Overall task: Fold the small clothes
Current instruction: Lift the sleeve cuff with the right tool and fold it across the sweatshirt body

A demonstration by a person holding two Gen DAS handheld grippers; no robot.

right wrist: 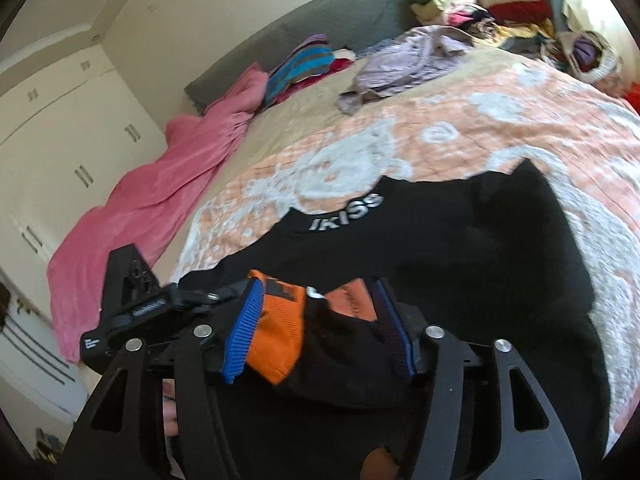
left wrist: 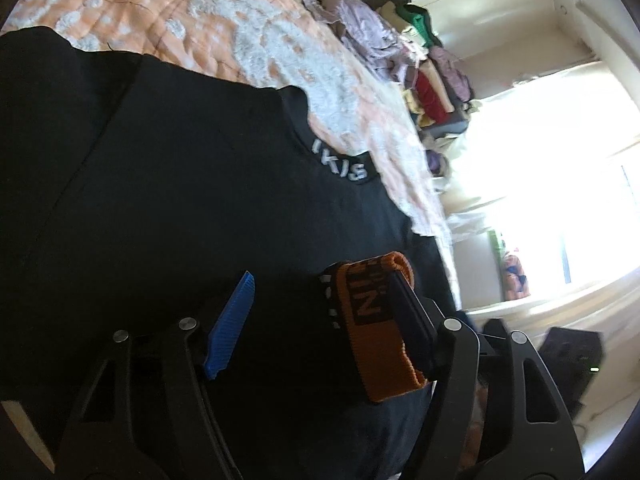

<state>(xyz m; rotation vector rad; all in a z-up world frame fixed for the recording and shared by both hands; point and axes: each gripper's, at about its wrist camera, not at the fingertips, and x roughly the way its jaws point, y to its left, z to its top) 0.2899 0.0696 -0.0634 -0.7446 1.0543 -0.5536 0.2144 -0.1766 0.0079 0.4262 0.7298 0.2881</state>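
Note:
A black garment (left wrist: 168,200) with white lettering on its neckband (left wrist: 344,168) lies spread on the orange-and-white bedspread (left wrist: 240,32); it also shows in the right wrist view (right wrist: 460,240). Its orange hem band (left wrist: 372,328) lies between my left gripper's (left wrist: 320,320) wide-apart blue pads, draped over the right pad (left wrist: 408,312). My right gripper (right wrist: 320,328) holds bunched orange (right wrist: 280,340) and black fabric of the garment's hem between its pads.
A lilac garment (right wrist: 408,60) and a pile of mixed clothes (right wrist: 512,4) lie at the far side of the bed. A pink blanket (right wrist: 160,184) hangs over the left bed edge, beside white cupboards (right wrist: 48,128). A bright window (left wrist: 560,180) lies beyond the bed.

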